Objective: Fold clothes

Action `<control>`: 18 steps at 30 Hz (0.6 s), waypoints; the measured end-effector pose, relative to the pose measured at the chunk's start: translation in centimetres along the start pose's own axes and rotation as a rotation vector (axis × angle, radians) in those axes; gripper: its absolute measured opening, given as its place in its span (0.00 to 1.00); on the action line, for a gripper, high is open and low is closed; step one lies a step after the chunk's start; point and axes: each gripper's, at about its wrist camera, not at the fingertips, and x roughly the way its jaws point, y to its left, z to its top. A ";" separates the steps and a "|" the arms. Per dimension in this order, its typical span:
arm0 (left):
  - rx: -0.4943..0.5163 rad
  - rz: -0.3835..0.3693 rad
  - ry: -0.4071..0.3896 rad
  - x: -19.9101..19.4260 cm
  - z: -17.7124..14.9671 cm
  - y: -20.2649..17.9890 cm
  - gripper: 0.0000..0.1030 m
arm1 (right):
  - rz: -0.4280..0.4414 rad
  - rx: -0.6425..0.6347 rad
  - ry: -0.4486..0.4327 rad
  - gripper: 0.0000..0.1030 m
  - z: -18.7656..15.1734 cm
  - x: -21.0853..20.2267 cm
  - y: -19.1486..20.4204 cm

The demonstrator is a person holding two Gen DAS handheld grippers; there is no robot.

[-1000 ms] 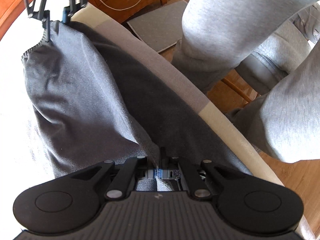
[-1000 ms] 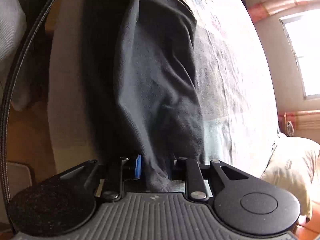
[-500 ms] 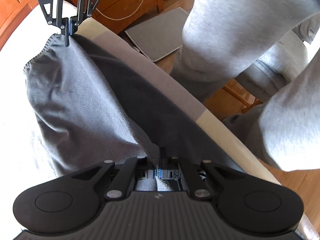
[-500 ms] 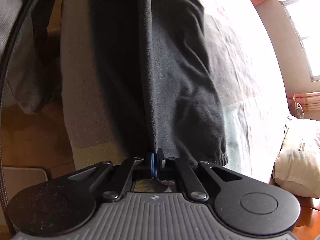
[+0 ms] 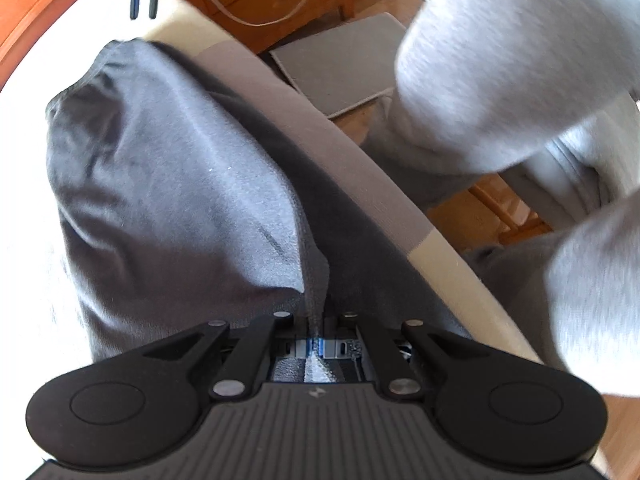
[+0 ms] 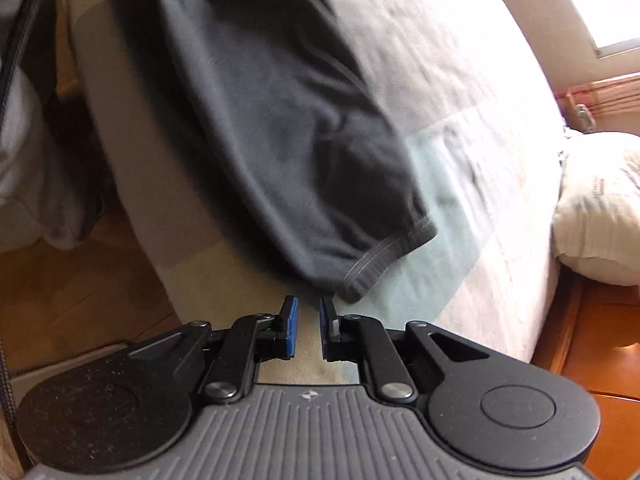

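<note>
Change: right hand-held gripper (image 6: 306, 326) has let go of dark garment (image 5: 168, 200), fingers now parted, empty | Left hand-held gripper (image 5: 316, 346) still pinches its seam | Garment lies along bed (image 6: 480, 120) edge, cuff near right gripper | Judged: fold laid down | Containers: none seen
</note>
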 end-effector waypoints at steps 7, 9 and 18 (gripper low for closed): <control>-0.080 0.026 -0.021 0.0 -0.6 0.3 0.00 | 0.030 -0.139 -0.208 0.30 6.3 -1.0 3.7; -0.112 0.029 -0.028 -0.2 -0.7 0.4 0.00 | 0.039 -0.164 -0.238 0.31 7.7 -0.7 4.7; -0.206 0.062 -0.072 -0.7 -1.4 0.8 0.00 | 0.090 -0.172 -0.278 0.40 9.6 -1.8 5.6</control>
